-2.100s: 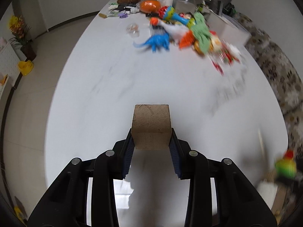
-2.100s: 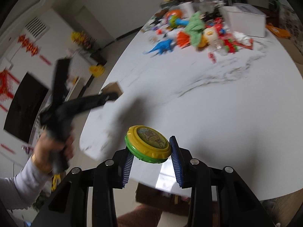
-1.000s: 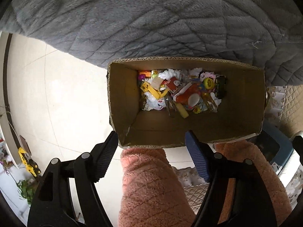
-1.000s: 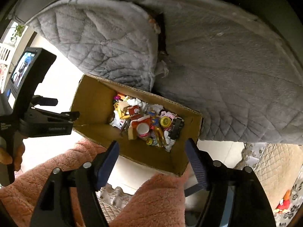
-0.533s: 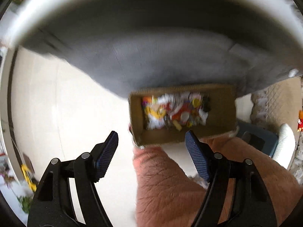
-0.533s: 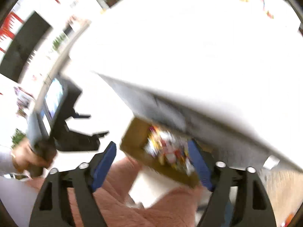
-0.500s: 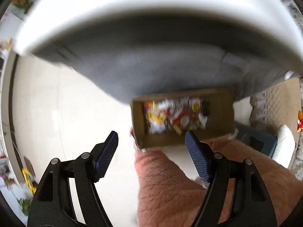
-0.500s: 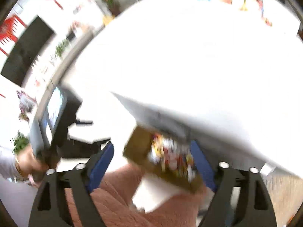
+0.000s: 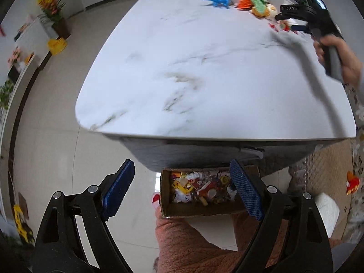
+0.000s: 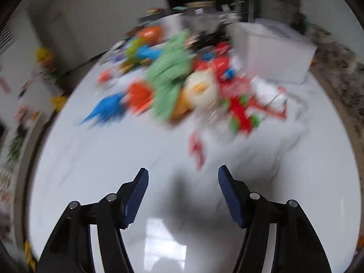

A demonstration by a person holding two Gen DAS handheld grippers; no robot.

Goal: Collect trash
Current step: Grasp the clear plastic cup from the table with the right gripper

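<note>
My left gripper [image 9: 182, 182] hangs high over the floor, its jaws opening wide with nothing between them. Far below it a cardboard box [image 9: 167, 195] full of mixed trash sits on the floor at the table's near end. The white marble table [image 9: 204, 68] fills the upper part of the left wrist view. My right gripper [image 10: 183, 186] is over that table, its jaws closing and empty. Ahead of it lies a blurred heap of toys and wrappers [image 10: 182, 84], with red wrapper scraps [image 10: 196, 150] nearest. In the left wrist view the right gripper's body [image 9: 311, 16] shows at the top right, held in a hand.
A white bin [image 10: 273, 54] stands behind the heap at the right. A blue dinosaur toy [image 10: 107, 109] lies at the heap's left. Pink-clad legs [image 9: 193, 241] are under my left gripper. Flower pots [image 9: 54, 16] stand on the floor at the left.
Both grippers have risen from over the trash box. The left one now sees the tabletop above the box. The right one has swung up over the table toward the heap.
</note>
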